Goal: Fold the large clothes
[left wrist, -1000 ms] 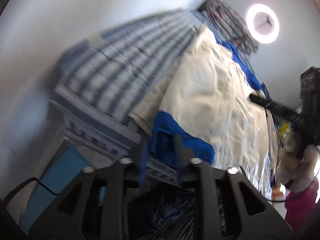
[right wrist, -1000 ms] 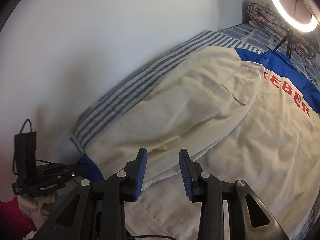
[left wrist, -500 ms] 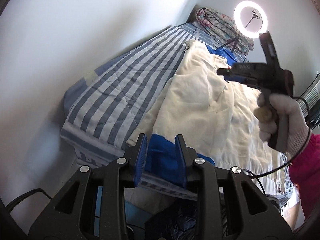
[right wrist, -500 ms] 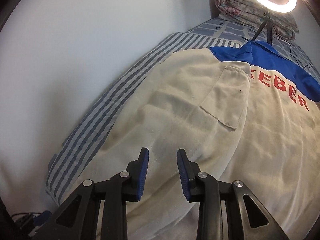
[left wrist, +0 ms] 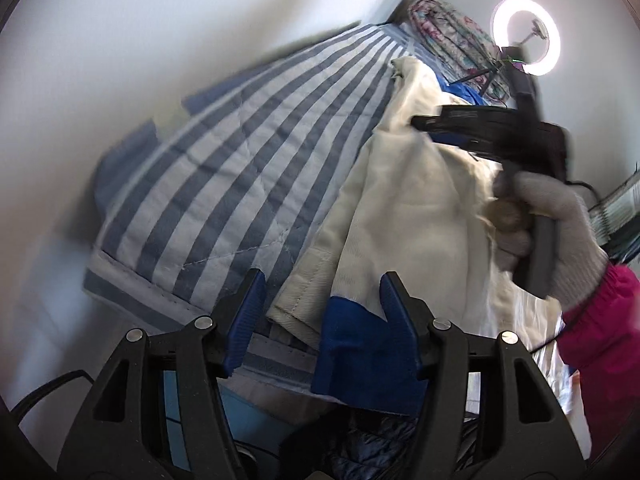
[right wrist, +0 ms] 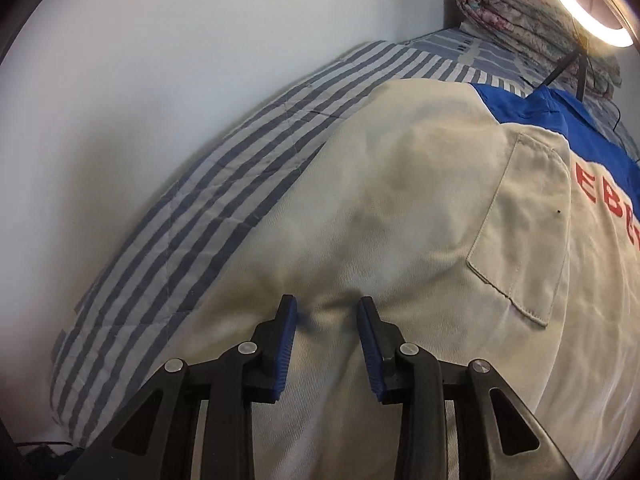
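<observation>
The cream jacket [right wrist: 420,208] lay spread on the striped bed [right wrist: 224,208], its blue collar [right wrist: 560,120] at the end of the bed nearest the ring light [right wrist: 584,20], so its long axis ran from the light down towards the foot of the bed. Its sleeve was folded across the body, with the blue cuff [left wrist: 360,356] at the foot edge. The left claw [left wrist: 320,320] stood over that cuff, its jaws opening, the cuff lying between them with no pad clearly pressing on it. The right claw [right wrist: 326,332] sat further up towards the ring light, on the sleeve fold beside the chest pocket [right wrist: 524,236]; its jaws were fairly narrow and opening slightly, tips touching the cloth with a low ridge between them, not pinched. Judging from this, the coming fold would turn on that long axis, and the right claw was the nearer to the jacket's middle
</observation>
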### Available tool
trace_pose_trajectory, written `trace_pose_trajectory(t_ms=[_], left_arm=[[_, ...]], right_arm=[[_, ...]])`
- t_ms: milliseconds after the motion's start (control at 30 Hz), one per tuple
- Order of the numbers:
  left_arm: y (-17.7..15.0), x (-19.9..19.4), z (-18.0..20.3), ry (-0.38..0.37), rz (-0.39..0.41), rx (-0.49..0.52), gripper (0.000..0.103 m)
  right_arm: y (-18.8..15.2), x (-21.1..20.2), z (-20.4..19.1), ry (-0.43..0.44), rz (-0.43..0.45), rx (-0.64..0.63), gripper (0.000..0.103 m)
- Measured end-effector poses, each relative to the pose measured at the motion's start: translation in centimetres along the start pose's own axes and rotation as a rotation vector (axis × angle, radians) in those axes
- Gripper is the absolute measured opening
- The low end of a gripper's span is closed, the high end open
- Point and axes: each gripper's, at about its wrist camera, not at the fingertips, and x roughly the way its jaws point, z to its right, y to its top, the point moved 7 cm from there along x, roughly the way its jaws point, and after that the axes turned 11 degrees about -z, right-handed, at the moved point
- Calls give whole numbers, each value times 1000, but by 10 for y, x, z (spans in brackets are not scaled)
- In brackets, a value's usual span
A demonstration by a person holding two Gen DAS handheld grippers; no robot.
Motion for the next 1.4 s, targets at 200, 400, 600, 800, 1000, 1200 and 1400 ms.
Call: trace_pose_trajectory(t_ms=[200,400,600,800,1000,1200,1400], left_arm=[[1,5,9,30,10,48,41],[1,4,11,-11,6,38,22],[0,-21,24,-44,51,79,16],[-1,-49,35,-112,92,87,14],[-7,-67,68,-75,152,207,13],[-9,-65,82,-63,167,233,13],[-10,-63,82,-49,170,238,13]], right_arm=[[-23,-70,4,29,139,-48,36],[-23,-161,-4,39,236,-75,42],[-11,-259,-24,27,337,-84,79],[-32,-278,-17,56,324,-37,63],[-71,-202,-11,82,178,4,63],[-55,-122,-21,84,46,46,74],[-14,-68,-8,53,-23,146,77]])
